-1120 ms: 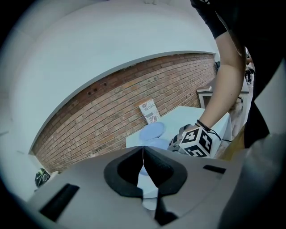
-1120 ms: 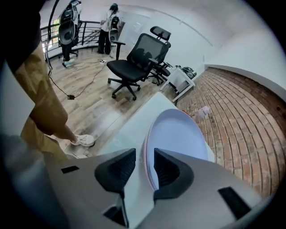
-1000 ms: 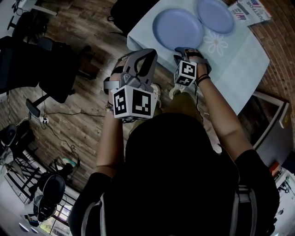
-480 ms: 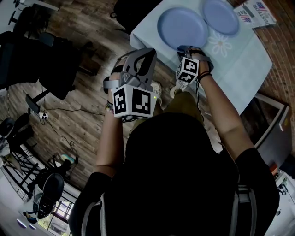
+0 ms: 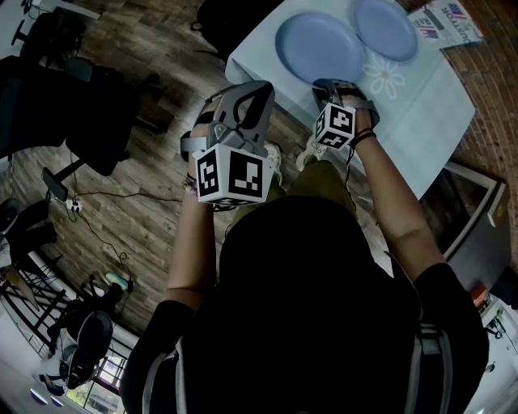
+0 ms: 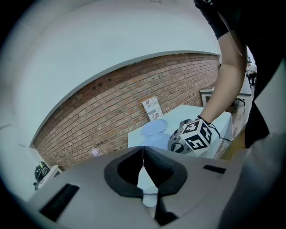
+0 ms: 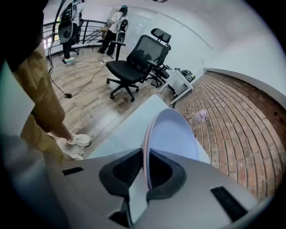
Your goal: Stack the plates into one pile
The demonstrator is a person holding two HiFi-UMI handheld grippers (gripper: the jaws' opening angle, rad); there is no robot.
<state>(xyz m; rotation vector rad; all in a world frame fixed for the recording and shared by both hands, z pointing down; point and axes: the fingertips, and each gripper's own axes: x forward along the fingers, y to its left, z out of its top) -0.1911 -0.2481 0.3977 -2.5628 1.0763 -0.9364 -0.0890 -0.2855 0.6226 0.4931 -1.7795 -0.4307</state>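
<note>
Right claw is clamped on the near rim of the left plate. Its jaws have just been closing, and the rim sits between the pads. Left claw is shut and empty, held in the air over the floor, near-left of the worktop and well apart from both plates.

The left plate lies on the pale cloth near the worktop's near-left edge. The right plate is just beside it, farther and to the right. Can't tell if their rims touch or overlap. A leaflet lies right of the right plate.

Risks from here:
- The grip is on one thin rim only. As the plate lifts, its weight hangs past the pads, so it may pivot down or slip out.
- If the far edge stays low while moving right, it drags on the cloth and bunches it. It could also catch the right plate's rim and shove that plate toward the leaflet.
- The hold is right at the near edge, so a slip likely sends the plate off onto the floor.
- With the left claw shut and away, nothing supports the free side.
- Letting go off-centre leaves a crooked pile.
</note>
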